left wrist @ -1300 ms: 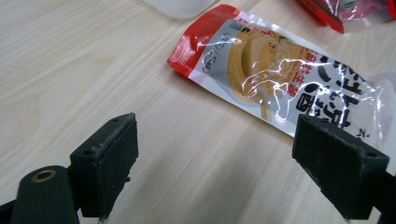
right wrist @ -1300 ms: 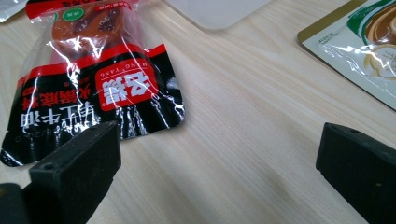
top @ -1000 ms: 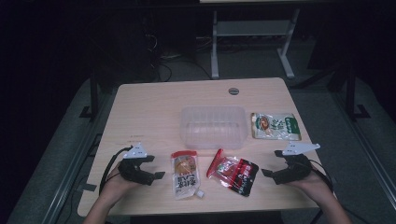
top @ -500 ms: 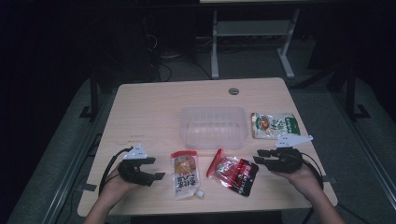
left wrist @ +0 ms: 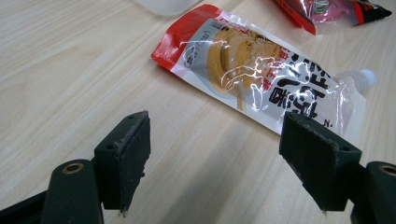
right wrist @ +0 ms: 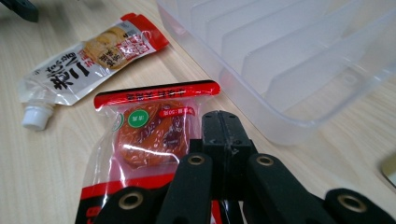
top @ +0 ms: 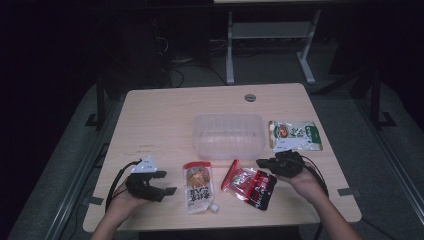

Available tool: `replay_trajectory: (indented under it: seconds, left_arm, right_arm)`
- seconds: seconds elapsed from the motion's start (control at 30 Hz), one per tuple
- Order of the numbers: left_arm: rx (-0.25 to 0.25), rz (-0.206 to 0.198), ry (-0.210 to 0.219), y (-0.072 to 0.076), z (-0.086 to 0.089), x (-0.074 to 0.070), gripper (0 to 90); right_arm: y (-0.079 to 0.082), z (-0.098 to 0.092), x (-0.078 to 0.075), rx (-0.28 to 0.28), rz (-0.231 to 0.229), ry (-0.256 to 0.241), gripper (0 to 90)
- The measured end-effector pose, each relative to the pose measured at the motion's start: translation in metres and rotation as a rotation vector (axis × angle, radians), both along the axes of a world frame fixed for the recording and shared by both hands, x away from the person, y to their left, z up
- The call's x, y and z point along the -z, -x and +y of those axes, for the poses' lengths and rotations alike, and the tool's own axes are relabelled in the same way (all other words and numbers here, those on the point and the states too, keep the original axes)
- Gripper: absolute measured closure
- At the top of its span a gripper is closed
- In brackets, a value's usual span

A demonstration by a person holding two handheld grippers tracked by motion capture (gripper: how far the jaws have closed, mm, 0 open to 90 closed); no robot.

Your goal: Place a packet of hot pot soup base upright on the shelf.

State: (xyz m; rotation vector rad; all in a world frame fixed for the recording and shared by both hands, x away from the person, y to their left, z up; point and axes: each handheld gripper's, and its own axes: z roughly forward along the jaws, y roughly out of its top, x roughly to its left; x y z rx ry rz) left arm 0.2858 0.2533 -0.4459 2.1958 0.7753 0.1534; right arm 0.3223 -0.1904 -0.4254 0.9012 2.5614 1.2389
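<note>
Your right hand-held gripper (top: 264, 163) has its jaws pressed together, empty, right over the near edge of the red snack pack (right wrist: 144, 135); the pack lies flat on the table (top: 165, 115) just under and ahead of the jaws, with the clear bin (right wrist: 299, 60) just beyond it to the right. The pack looks light, soft and glossy, so it will likely crumple and slide; take it by the flat sealed edge rather than the puffy middle. Your left hand-held gripper (left wrist: 224, 154) rests with its jaws wide apart, holding nothing, and the spouted pouch (left wrist: 261, 79) lies ahead of it, nearer its right jaw. That pouch seems floppy and slick too; its stiff top seam is probably the safest hold.
</note>
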Motion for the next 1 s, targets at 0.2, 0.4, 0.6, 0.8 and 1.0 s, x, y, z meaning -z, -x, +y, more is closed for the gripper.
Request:
replay_trajectory:
  seconds: [0.2,0.4,0.6,0.8,1.0]
  left_arm:
    - [0.000,0.005,0.011,0.001,-0.003,0.000,24.4]
    - [0.014,0.005,0.011,0.001,-0.005,0.002,24.4]
    - [0.024,0.009,0.018,0.002,-0.006,0.002,24.3]
    - [0.028,0.012,0.014,0.001,-0.006,0.003,24.3]
    - [0.023,0.020,0.017,0.001,-0.006,0.003,24.3]
  right_arm:
    - [-0.008,0.015,0.002,-0.036,0.000,0.013,90.0]
    - [-0.020,0.039,0.010,-0.082,-0.002,0.044,90.0]
    - [-0.022,0.049,0.017,-0.090,0.012,0.076,90.0]
    - [-0.022,0.051,0.023,-0.088,0.023,0.104,90.0]
    - [-0.023,0.052,0.026,-0.091,0.019,0.108,90.0]
